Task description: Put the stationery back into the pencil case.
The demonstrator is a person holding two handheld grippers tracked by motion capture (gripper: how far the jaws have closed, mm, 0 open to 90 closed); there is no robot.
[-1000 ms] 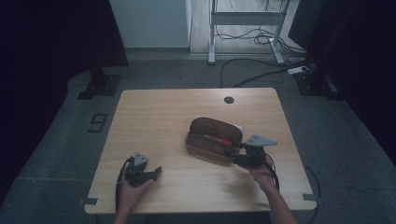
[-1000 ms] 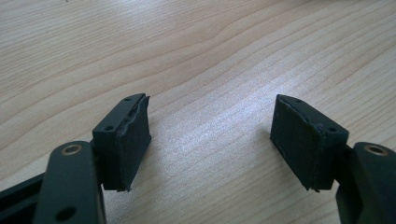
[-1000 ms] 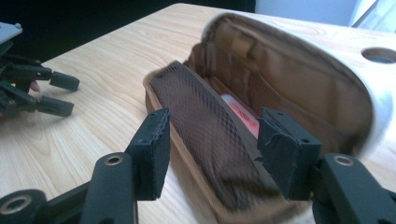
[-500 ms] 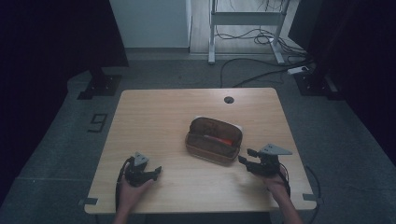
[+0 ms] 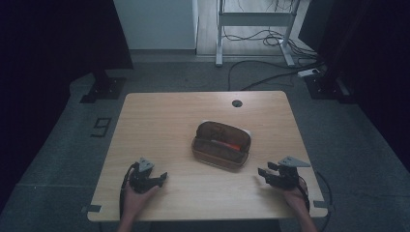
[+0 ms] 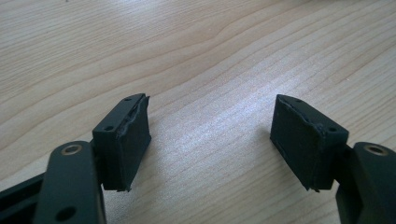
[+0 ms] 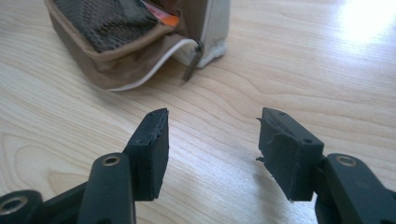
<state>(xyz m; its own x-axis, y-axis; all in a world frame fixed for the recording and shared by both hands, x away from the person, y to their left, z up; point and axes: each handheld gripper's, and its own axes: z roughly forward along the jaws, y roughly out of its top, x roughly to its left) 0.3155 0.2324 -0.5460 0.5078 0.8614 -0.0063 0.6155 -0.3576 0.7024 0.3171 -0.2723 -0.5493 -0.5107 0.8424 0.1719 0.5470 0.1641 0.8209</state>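
While open, pouch (image 5: pixel 221 145) near fingers (image 7: pixel 152 140)

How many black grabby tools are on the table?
2. The left black two-jaw tool sits near the wooden table's front left corner; the right black two-jaw tool sits front right, beside the brown fabric pouch.
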